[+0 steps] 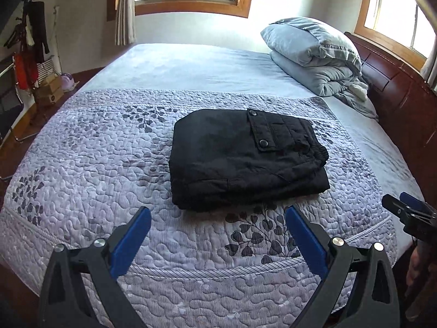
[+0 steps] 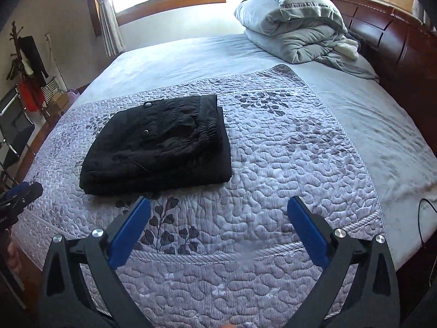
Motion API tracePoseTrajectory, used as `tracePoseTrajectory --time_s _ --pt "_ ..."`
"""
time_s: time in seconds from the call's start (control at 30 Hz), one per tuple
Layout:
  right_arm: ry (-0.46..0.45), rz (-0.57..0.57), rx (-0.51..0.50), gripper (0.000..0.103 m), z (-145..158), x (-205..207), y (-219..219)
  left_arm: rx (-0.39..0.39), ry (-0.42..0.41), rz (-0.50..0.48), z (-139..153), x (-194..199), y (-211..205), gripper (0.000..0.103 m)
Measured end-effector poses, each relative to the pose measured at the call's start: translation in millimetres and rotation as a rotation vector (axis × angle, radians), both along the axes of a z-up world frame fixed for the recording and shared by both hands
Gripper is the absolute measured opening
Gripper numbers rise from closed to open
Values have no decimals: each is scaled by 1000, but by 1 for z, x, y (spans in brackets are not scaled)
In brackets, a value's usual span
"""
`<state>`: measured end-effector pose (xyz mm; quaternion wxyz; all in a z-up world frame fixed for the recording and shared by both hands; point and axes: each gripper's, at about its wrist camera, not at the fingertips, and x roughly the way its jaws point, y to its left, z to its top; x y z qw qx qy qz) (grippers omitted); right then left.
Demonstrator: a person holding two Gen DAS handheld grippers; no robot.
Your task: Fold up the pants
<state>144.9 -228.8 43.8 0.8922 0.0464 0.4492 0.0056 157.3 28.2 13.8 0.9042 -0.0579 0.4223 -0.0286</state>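
Observation:
Black pants lie folded into a compact rectangle on the lavender quilt, a snap pocket on top. They also show in the right wrist view, left of centre. My left gripper is open and empty, held just in front of the pants' near edge. My right gripper is open and empty, over the quilt to the right of the pants. The right gripper shows at the right edge of the left wrist view; the left gripper shows at the left edge of the right wrist view.
A folded grey comforter with a pillow sits at the head of the bed by the dark wooden headboard. A coat rack with clothes, boxes and a chair stand left of the bed. A cable hangs at the bed's right edge.

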Motion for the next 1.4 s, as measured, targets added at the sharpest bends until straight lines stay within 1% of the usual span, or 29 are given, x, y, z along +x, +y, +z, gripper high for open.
tracePoseTrajectory --time_s 0.07,0.17,0.27,0.43,0.5,0.57,0.67,0.8,0.93,1.13,1.4 --pt "1 2 -8 100 4 -3 4 7 -4 14 2 -3 -1 99" --pt "12 5 -10 100 6 -5 9 -6 1 21 6 -8 -3 99" --pt "45 6 -23 100 2 -5 16 -3 1 24 6 -11 -6 99" --pt "110 42 8 100 -5 -6 28 -5 59 37 2 -15 -11 99" --pt "122 50 -7 100 -6 -7 33 5 78 33 0 -16 -14 99" --pt "125 54 -22 100 -7 -7 37 18 89 27 -2 -17 -18 99" --pt "131 53 -14 100 -9 -5 37 18 94 16 -4 -17 -20 99" --pt "132 49 -14 100 -12 -1 36 51 89 22 -6 -13 -22 99" --pt "138 53 -16 100 -17 4 38 29 80 4 -6 -10 -21 99" --pt "144 65 -20 100 -24 10 42 53 89 3 -11 -3 -21 99" --pt "148 58 -13 100 -27 14 41 29 97 0 -15 0 -17 99"
